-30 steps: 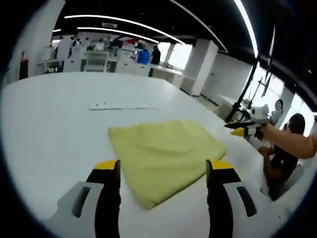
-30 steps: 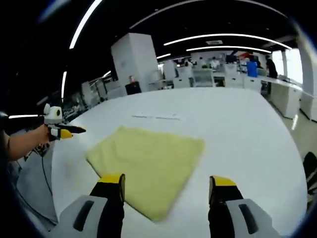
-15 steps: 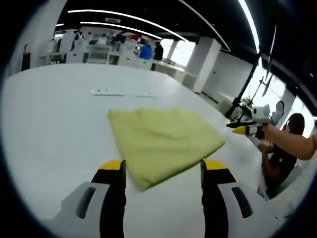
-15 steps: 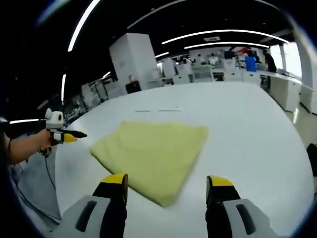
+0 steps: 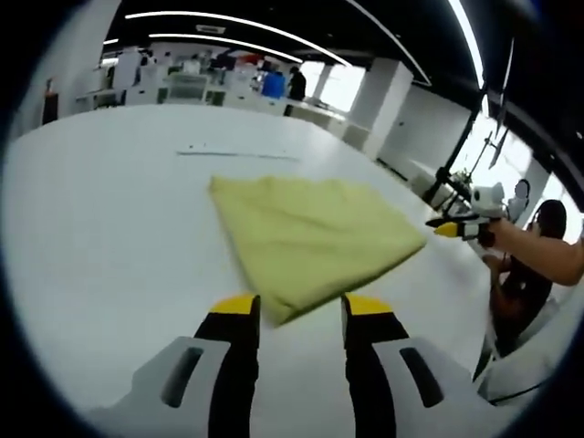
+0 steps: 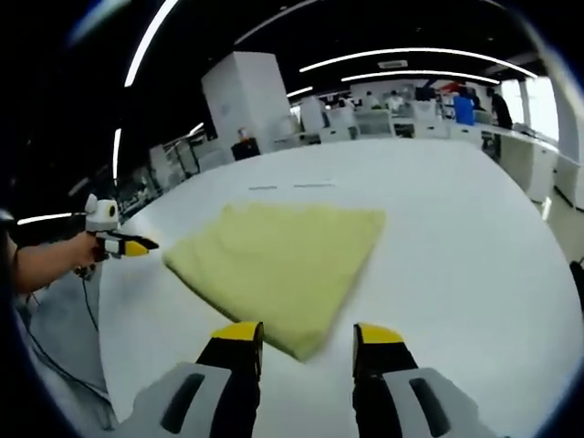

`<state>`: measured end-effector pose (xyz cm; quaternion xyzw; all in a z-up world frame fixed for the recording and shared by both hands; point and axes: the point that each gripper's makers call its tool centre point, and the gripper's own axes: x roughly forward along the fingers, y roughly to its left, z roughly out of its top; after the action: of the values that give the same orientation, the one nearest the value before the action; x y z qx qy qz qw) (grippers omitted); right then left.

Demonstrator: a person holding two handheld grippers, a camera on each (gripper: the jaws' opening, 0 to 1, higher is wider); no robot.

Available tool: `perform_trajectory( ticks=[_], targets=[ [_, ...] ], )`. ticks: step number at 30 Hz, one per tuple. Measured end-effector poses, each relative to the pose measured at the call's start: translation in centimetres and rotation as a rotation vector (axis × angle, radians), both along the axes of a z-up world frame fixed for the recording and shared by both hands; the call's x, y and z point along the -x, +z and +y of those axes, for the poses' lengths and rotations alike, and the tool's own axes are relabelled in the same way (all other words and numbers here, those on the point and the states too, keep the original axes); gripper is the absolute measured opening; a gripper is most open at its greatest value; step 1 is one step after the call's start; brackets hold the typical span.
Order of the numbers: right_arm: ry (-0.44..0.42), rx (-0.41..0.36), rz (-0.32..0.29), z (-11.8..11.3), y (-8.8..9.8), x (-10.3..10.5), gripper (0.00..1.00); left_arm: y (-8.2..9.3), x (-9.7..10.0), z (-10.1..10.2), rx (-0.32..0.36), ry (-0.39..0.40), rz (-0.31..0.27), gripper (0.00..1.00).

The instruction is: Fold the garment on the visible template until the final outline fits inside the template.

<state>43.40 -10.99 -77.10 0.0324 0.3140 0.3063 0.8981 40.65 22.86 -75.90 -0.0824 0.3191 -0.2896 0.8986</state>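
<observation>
A yellow garment (image 5: 310, 233), folded to a flat four-sided shape, lies on the white table (image 5: 91, 237). Its near corner points at my left gripper (image 5: 301, 310), which is open with a narrow gap and holds nothing. From the other side, the garment (image 6: 278, 260) points a corner at my right gripper (image 6: 307, 336), also open and holding nothing. Thin template marks (image 5: 237, 153) run across the table beyond the cloth, and the same marks (image 6: 292, 186) show faintly. The right gripper (image 5: 465, 224) hovers off the garment's right corner in a hand. The left gripper (image 6: 114, 239) hovers by its left corner.
The table's curved edge (image 5: 474, 301) drops off at the right, where a person (image 5: 534, 265) sits. Benches, shelves and a white pillar (image 6: 242, 96) stand far behind. A cable (image 6: 87, 310) hangs past the table's left edge.
The jaws of both grippers have drawn closer together. Both cameras have pulled back slightly, so the garment's near corner now sits at the jaw tips instead of deep between them. The garment has kept its shape.
</observation>
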Motion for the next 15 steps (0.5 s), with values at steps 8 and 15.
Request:
perform_trajectory(
  ticks=[8,15],
  targets=[
    [0.027,0.022,0.023,0.3,-1.5,0.9,0.21,-1.4,0.3,0.0,-0.01,0.005,0.022,0.22],
    [0.043,0.046,0.025,0.2,-2.3,0.9,0.14,-2.6,0.4,0.0,-0.022,0.015,0.045,0.19]
  ],
)
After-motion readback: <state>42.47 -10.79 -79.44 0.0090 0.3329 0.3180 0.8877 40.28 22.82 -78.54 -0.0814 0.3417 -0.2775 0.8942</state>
